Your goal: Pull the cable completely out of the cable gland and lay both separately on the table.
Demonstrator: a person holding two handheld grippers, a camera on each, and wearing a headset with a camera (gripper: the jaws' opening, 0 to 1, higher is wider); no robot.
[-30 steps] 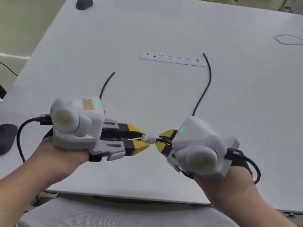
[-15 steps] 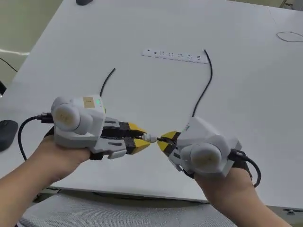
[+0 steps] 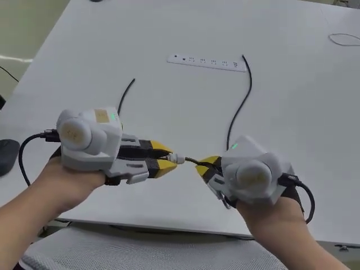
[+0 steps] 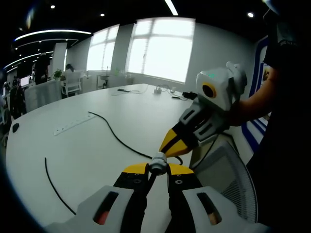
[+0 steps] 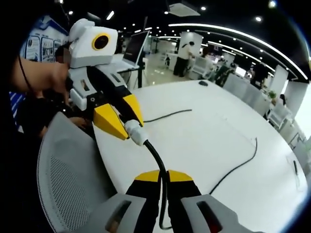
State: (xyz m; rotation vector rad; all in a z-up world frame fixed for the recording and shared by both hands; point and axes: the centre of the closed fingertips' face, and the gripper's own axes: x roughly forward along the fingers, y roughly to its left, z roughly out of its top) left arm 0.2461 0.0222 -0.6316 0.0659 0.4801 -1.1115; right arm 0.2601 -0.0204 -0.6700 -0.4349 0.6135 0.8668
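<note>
Left gripper [image 3: 165, 159] clamped on cable gland [image 3: 178, 160], right gripper [image 3: 206, 167] clamped on cable [image 3: 191, 162]; power strip [image 3: 207, 63], black lead [image 3: 126, 95] beyond on table [image 3: 298, 118]

Left tool [image 4: 157, 170] clamped on cable gland [image 4: 158, 162], cable [image 4: 116, 137] running to right tool [image 4: 169, 143]

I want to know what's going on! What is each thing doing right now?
Left gripper: shut on gland.
Right gripper: shut on cable.
Gland: in the air, cable in it.
Cable: not yet pulled out.
Power strip: lying flat on table.
</note>
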